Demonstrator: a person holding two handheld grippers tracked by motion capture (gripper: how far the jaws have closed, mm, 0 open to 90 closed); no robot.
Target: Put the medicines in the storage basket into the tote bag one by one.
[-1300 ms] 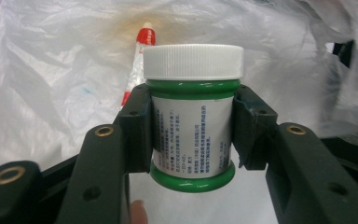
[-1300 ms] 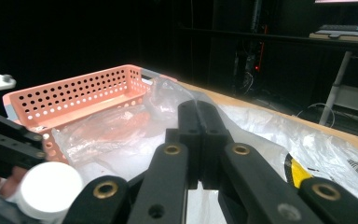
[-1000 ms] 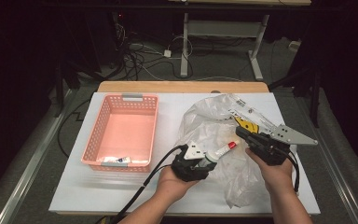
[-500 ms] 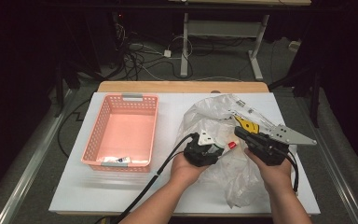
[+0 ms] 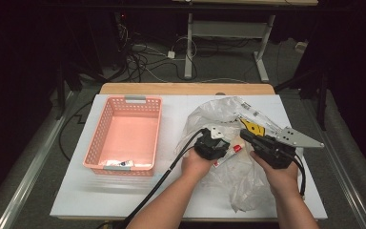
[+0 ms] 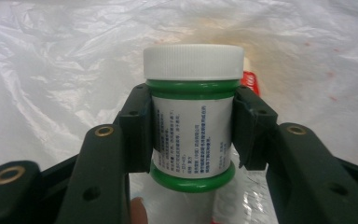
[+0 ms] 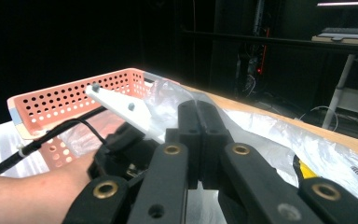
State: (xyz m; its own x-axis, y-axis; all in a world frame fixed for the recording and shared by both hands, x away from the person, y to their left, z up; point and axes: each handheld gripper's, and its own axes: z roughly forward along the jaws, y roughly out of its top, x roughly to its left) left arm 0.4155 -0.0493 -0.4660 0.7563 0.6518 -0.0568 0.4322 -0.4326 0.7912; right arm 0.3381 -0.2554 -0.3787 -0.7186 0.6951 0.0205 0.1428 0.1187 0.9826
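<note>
Your left gripper [image 6: 191, 135] clamps the white-capped green plastic jar [image 6: 192, 116], upright over the clear plastic bag [image 5: 228, 143]; the pink perforated basket [image 5: 124, 136] lies to its left. Your right gripper [image 7: 198, 126] pinches the bag.

A white table [image 5: 124, 200] with a wooden far edge carries a pink perforated basket [image 5: 124, 136], well to the left of the left gripper [image 5: 213, 144]. A crumpled clear plastic bag [image 5: 248, 181] lies spread beneath and around both grippers.
</note>
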